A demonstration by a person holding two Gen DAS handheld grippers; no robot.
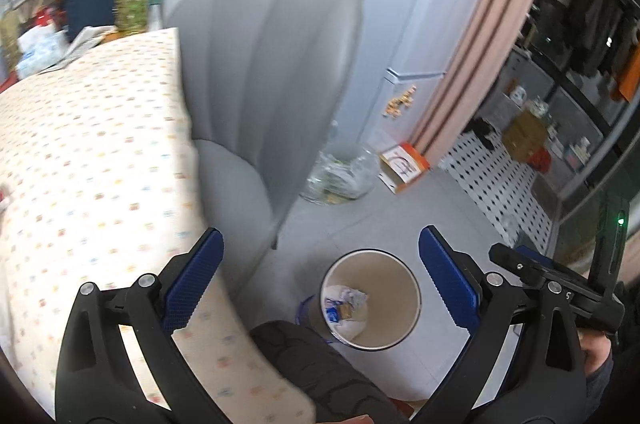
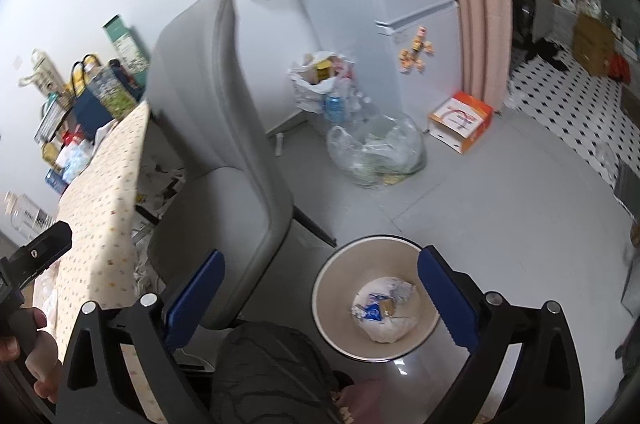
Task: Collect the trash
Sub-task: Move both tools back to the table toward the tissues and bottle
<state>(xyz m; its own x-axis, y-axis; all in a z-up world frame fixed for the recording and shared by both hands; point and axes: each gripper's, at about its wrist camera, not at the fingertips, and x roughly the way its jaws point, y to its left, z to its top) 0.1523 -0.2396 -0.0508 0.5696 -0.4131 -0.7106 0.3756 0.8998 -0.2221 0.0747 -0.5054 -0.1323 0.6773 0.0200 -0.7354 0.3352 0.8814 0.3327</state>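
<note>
A round beige trash bin (image 1: 404,288) stands on the grey floor, seen from above in both views (image 2: 340,288). Crumpled white paper and a blue wrapper (image 1: 346,308) lie at its bottom, also in the right wrist view (image 2: 384,308). My left gripper (image 1: 320,272) is open and empty, held above the bin beside the table edge. My right gripper (image 2: 320,284) is open and empty, held above the bin. The right gripper's body shows at the right of the left wrist view (image 1: 560,284).
A grey chair (image 1: 264,84) (image 2: 216,144) stands between the bin and a table with a dotted cloth (image 1: 88,152) (image 2: 104,200). A clear plastic bag (image 2: 376,152), a white bag of waste (image 2: 320,80) and an orange-white box (image 2: 460,124) sit on the floor by the fridge. My dark-clad knee (image 2: 264,376) is below.
</note>
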